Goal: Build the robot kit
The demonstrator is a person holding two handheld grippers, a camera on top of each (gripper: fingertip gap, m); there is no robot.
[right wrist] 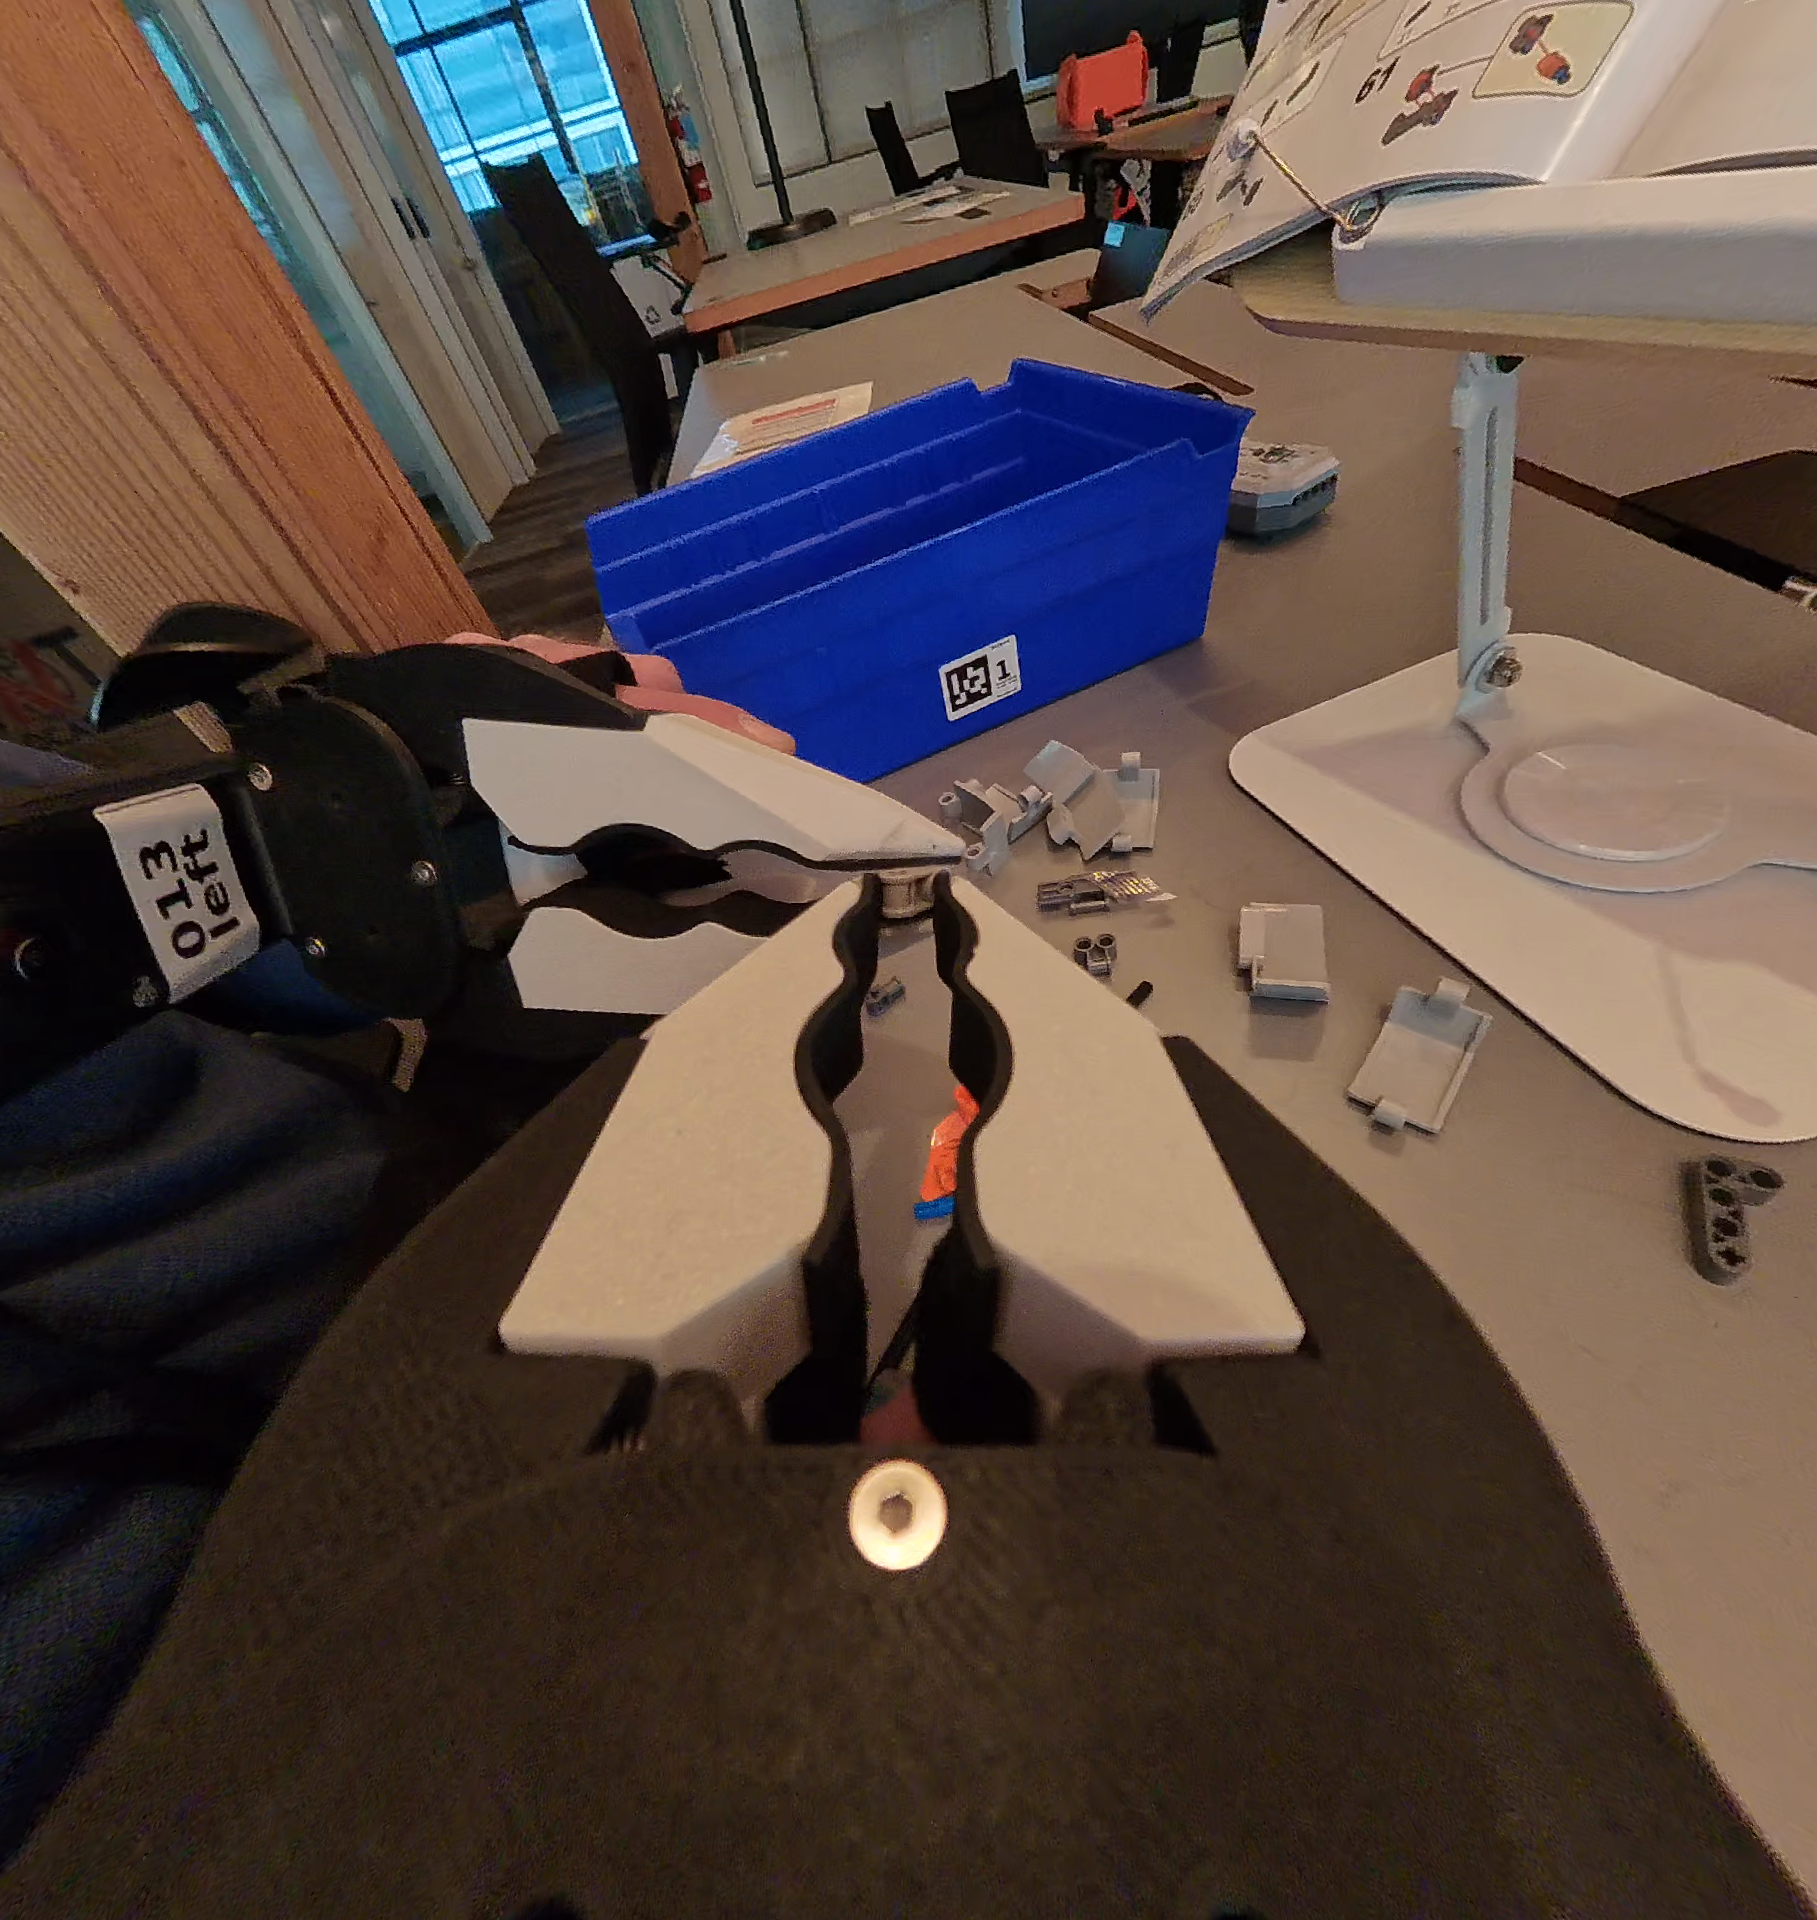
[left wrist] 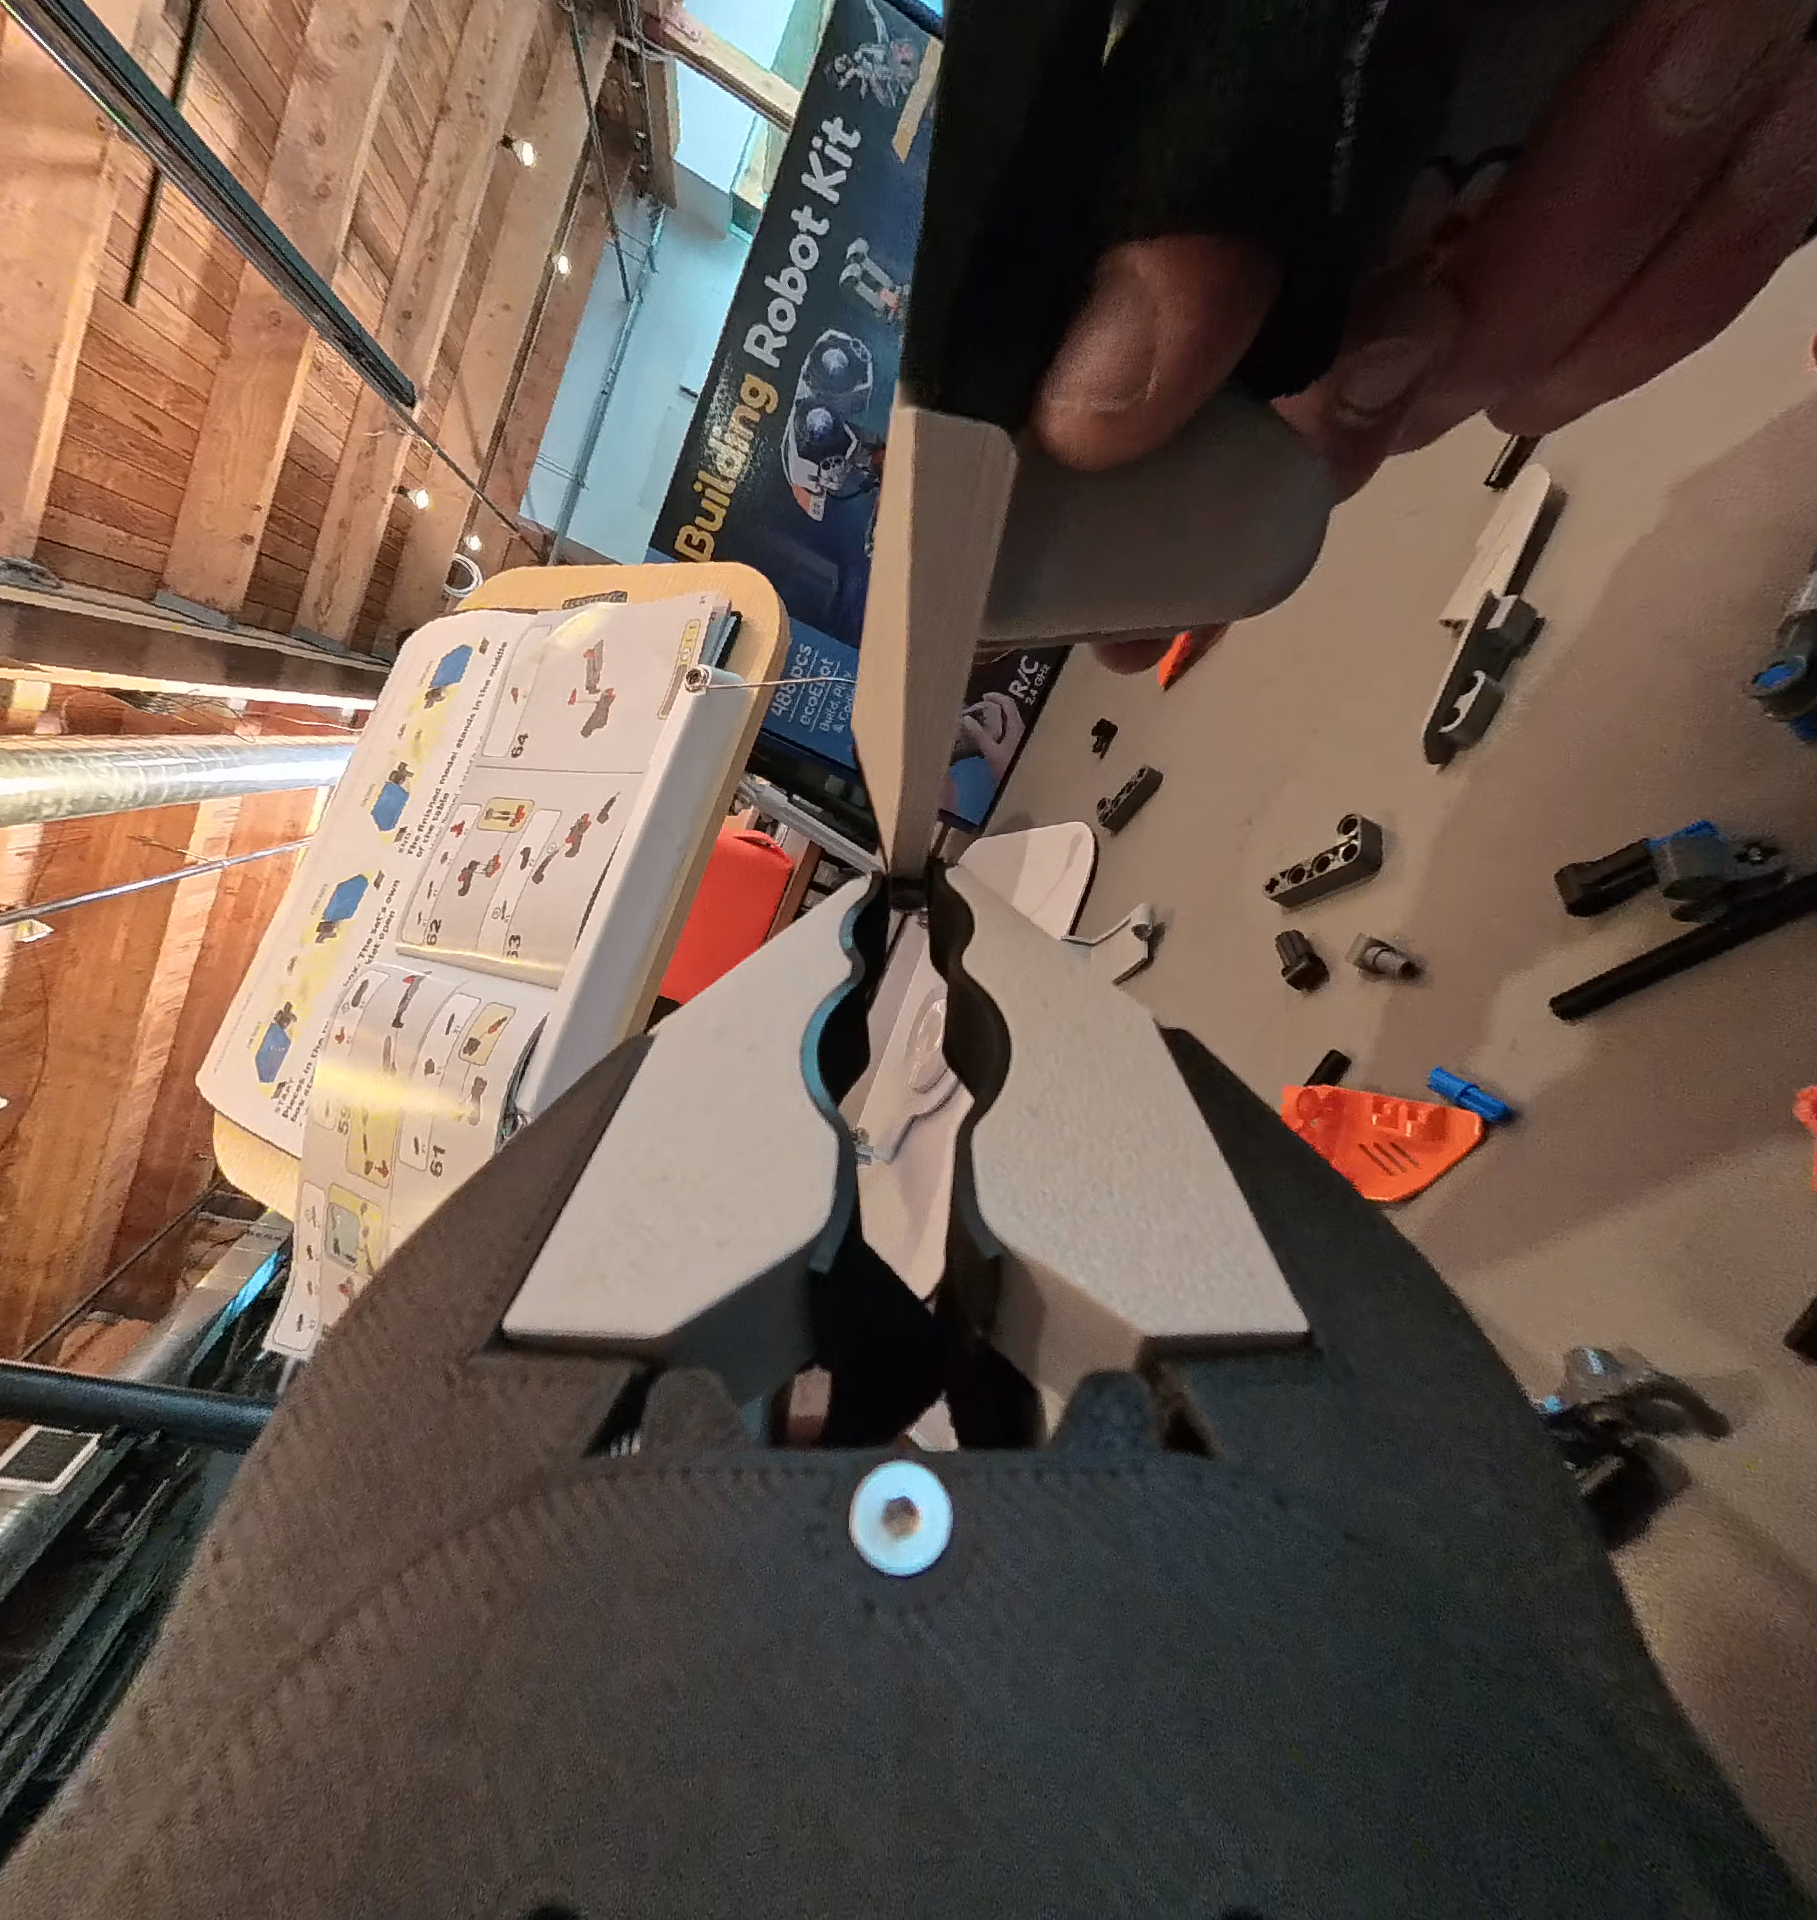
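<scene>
My left gripper (left wrist: 904,883) is shut at the tips on a small dark piece (left wrist: 905,894). The right gripper's fingers (left wrist: 930,665) come down from above and meet it tip to tip, with a person's hand (left wrist: 1506,229) behind them. In the right wrist view my right gripper (right wrist: 899,883) is shut on a small grey round piece (right wrist: 899,896). The left gripper (right wrist: 945,847) reaches in from the left and its closed tips touch that piece. Both are held above the grey table (right wrist: 1506,1351).
A blue bin (right wrist: 914,582) stands behind the grippers. Grey parts (right wrist: 1060,810), two grey panels (right wrist: 1283,951) and a dark beam (right wrist: 1725,1216) lie to the right by the white stand base (right wrist: 1403,935) holding a booklet (left wrist: 447,883). An orange part (left wrist: 1377,1138) and black beams (left wrist: 1325,857) lie on the table. The tips of both grippers are at nearly the same place.
</scene>
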